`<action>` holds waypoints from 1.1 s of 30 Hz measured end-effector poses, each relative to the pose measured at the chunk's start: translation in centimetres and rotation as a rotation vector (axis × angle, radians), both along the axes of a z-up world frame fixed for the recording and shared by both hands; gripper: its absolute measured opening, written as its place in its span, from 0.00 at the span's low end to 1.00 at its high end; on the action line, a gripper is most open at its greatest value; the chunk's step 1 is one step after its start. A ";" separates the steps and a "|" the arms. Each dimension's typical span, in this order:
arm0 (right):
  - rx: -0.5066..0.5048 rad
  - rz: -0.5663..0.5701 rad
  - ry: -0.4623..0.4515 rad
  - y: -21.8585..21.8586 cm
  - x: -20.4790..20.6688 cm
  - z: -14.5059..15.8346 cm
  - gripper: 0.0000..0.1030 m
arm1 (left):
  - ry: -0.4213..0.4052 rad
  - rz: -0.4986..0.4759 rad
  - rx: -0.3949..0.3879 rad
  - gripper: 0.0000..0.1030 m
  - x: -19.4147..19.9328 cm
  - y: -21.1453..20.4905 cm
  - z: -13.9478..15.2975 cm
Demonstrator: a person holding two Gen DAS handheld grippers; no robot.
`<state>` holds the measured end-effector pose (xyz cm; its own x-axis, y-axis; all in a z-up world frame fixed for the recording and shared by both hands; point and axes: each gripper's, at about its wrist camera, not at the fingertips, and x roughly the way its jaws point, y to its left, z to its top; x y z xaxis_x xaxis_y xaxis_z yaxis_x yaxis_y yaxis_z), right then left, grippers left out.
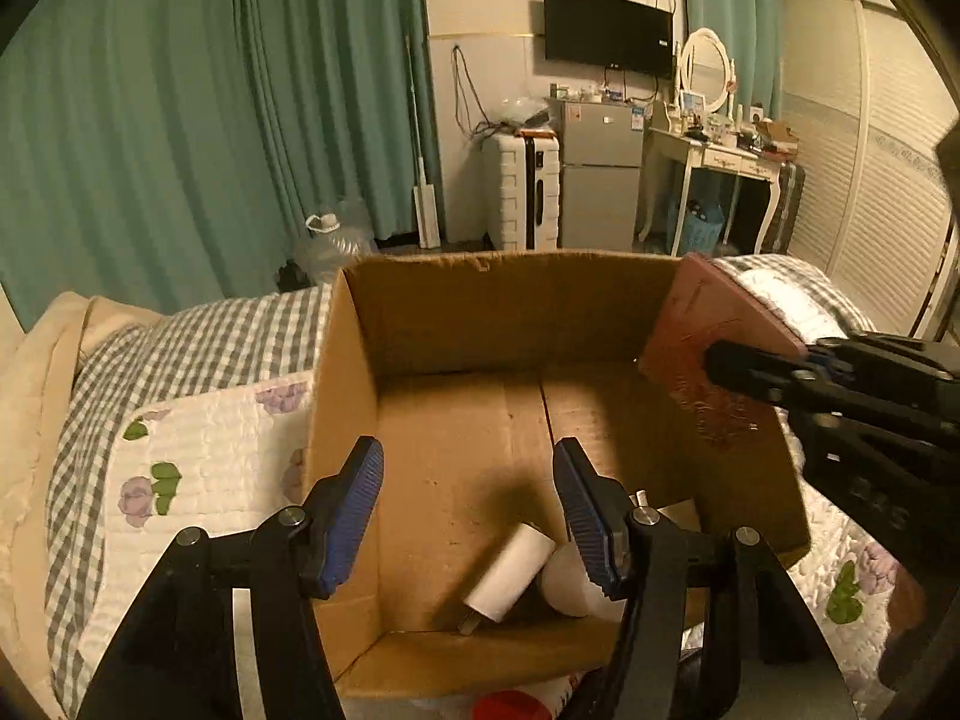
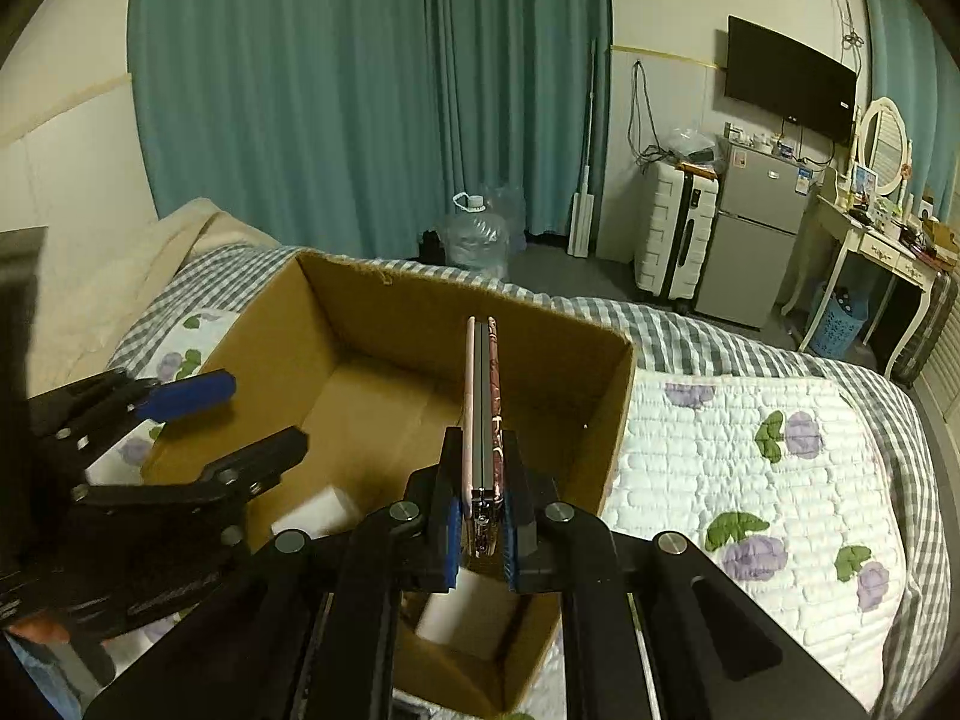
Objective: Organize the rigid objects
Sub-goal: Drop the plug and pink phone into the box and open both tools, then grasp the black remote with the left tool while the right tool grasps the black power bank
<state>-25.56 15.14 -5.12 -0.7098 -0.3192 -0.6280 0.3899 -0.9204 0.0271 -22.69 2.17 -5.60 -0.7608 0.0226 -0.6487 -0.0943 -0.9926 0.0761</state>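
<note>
An open cardboard box (image 1: 480,312) sits on the bed; it also shows in the right wrist view (image 2: 372,312). Inside lie a white cylinder (image 1: 510,579) and a white rounded object (image 1: 567,585). My left gripper (image 1: 468,510) is open and empty, hovering above the box's near end. My right gripper (image 2: 480,516) is shut on a flat pink case (image 2: 482,396), held on edge over the box. In the left wrist view the pink case (image 1: 702,330) hangs over the box's right wall, gripped by the right gripper (image 1: 738,369).
The bed has a white floral quilt (image 2: 750,468) and a grey checked cover (image 1: 96,396). A red-capped item (image 1: 510,708) lies at the box's near side. Beyond the bed are a water jug (image 2: 477,237), white suitcase (image 1: 522,192), fridge (image 1: 600,174) and dressing table (image 1: 714,162).
</note>
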 end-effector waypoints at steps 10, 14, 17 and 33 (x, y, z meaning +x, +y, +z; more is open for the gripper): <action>-0.004 -0.033 0.040 0.8 2.6 2.7 0.58 | 0.057 0.020 0.024 0.60 5.4 -1.2 4.3; -0.004 -0.065 0.055 1.9 6.0 5.6 0.63 | 0.072 0.026 0.049 0.62 8.9 -1.8 5.8; 0.010 -0.074 0.065 2.3 8.9 6.8 0.65 | 0.074 0.020 0.046 0.63 11.4 -1.8 6.0; 0.129 -0.052 -0.213 -1.3 13.0 -7.3 0.69 | -0.089 0.028 0.029 0.64 13.7 -2.4 -4.1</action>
